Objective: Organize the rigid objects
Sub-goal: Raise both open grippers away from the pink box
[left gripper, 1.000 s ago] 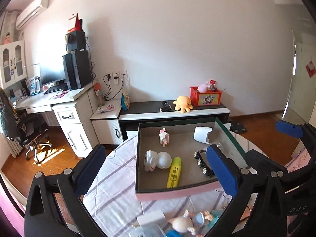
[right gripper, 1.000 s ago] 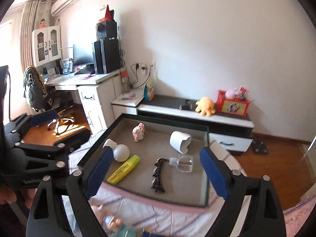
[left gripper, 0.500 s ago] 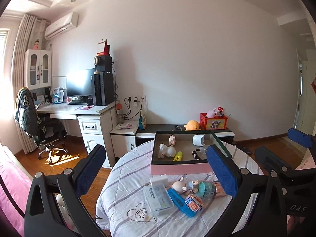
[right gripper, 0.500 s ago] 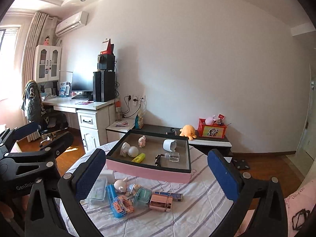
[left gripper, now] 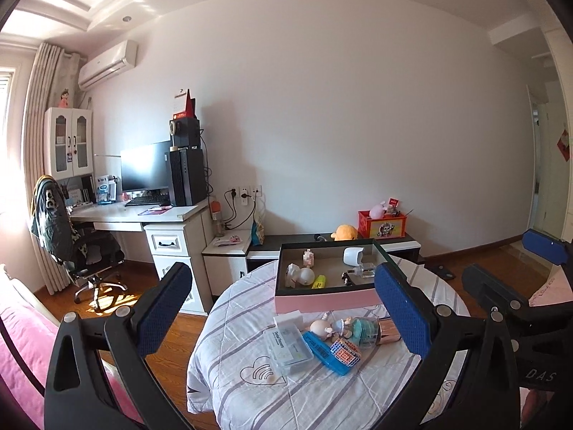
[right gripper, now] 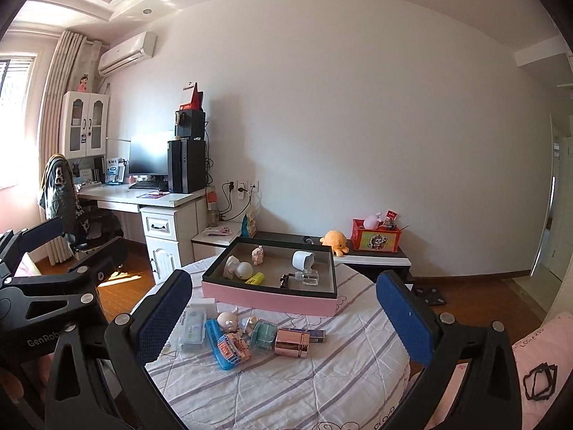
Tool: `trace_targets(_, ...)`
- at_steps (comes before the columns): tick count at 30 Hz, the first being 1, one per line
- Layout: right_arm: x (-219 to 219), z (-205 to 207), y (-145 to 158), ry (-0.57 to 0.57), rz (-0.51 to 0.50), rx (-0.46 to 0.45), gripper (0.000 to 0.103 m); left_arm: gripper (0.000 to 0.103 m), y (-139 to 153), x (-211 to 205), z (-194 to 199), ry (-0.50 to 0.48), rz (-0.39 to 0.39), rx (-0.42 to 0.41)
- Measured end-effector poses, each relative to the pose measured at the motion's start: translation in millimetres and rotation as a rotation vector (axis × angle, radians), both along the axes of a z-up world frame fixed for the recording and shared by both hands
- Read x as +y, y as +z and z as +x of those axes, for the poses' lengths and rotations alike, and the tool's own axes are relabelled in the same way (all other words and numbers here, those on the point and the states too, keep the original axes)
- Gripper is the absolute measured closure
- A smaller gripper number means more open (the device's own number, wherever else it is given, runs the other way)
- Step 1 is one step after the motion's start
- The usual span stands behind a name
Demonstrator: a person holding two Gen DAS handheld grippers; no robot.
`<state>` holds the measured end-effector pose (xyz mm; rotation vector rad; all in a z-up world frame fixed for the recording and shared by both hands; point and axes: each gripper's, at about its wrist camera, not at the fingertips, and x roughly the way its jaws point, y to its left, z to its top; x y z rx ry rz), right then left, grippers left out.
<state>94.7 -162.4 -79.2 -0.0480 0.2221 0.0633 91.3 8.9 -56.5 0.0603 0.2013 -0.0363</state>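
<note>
Pink-walled tray (right gripper: 268, 299) is awaiting the loose items (right gripper: 250, 337), so we are holding both grippers (left gripper: 286, 304) (right gripper: 283, 308) spread, empty, well back.

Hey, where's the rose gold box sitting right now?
In the right wrist view the rose gold box lies on the striped tablecloth, right of the teal jar and in front of the pink tray.
</note>
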Motion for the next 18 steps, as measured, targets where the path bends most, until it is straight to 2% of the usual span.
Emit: trace_targets(18,1.8,3.4,-4.8,-0.007,0.004,0.023,0.0,0.0,-3.9,-1.1,3.7,0.003,0.003,0.032)
